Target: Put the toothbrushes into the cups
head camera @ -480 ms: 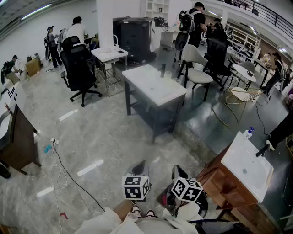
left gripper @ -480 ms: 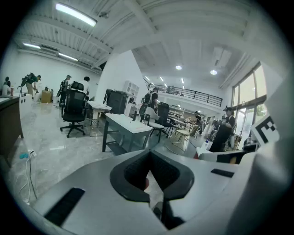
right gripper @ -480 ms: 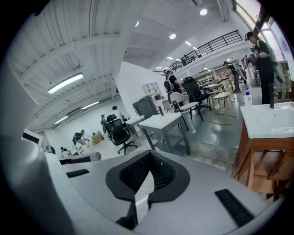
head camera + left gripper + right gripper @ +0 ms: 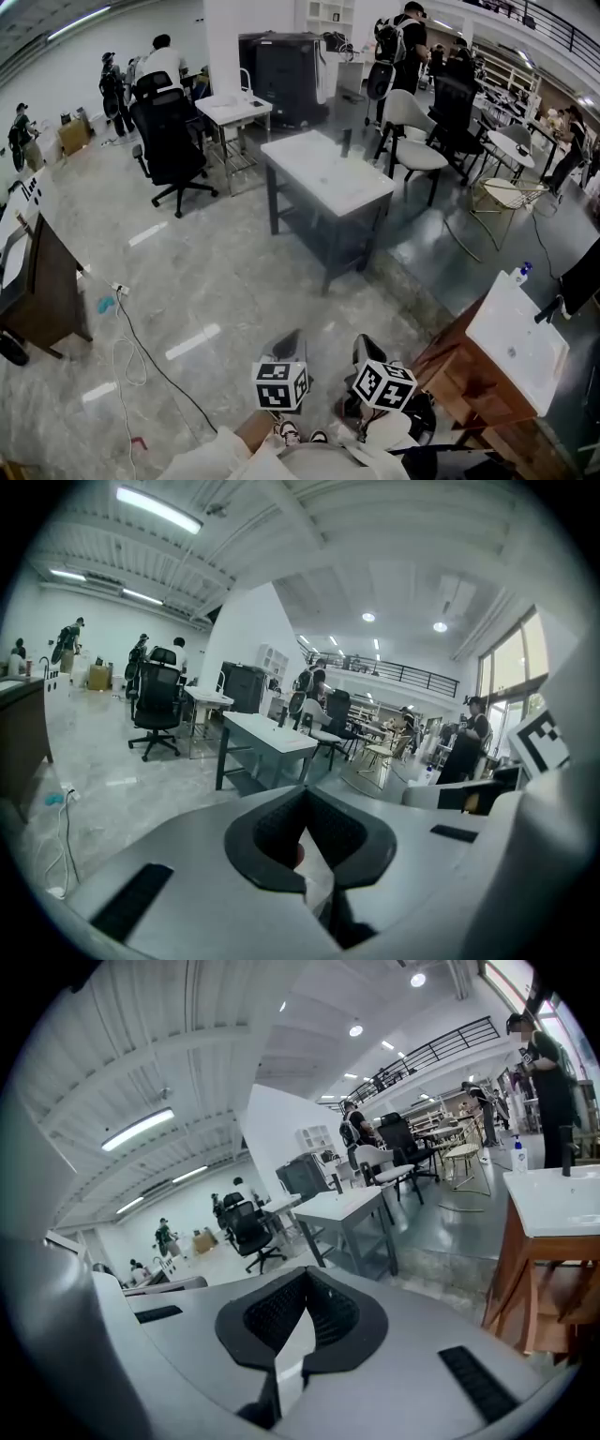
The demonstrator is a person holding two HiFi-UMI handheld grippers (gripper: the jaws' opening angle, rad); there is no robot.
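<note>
Head view, looking steeply down across a large hall. At the bottom centre of the frame the left tongs [image 4: 287, 340] and the right tongs [image 4: 367, 348] were held side by side, near each other and low over the grey floor [image 4: 216, 272], each carrying its marker cube [image 4: 279, 385] behind the jaws. In the left gripper view the dark ribbed pads [image 4: 272, 832] met at their tips, so these tongs were closed and gripped nothing. The right gripper view showed the same closed, empty state.

A white-topped surface [image 4: 328, 178] on dark legs stood at upper centre, well apart from both tongs. At its far edge rose a small dark upright object [image 4: 345, 141], too small to identify. The toothbrushes and the cups could not be made out in any view.

A black office chair [image 4: 169, 141] stood at upper left, beside a small white desk [image 4: 234, 108]. A white chair [image 4: 412, 122] stood at upper right of the surface. At the right edge of the frame a wooden washstand [image 4: 459, 375] bore a white basin top [image 4: 520, 342], with a bottle [image 4: 521, 273] at its far corner. A thin cable [image 4: 141, 347] trailed across the floor at lower left. Several people [image 4: 405, 47] occupied the background.
</note>
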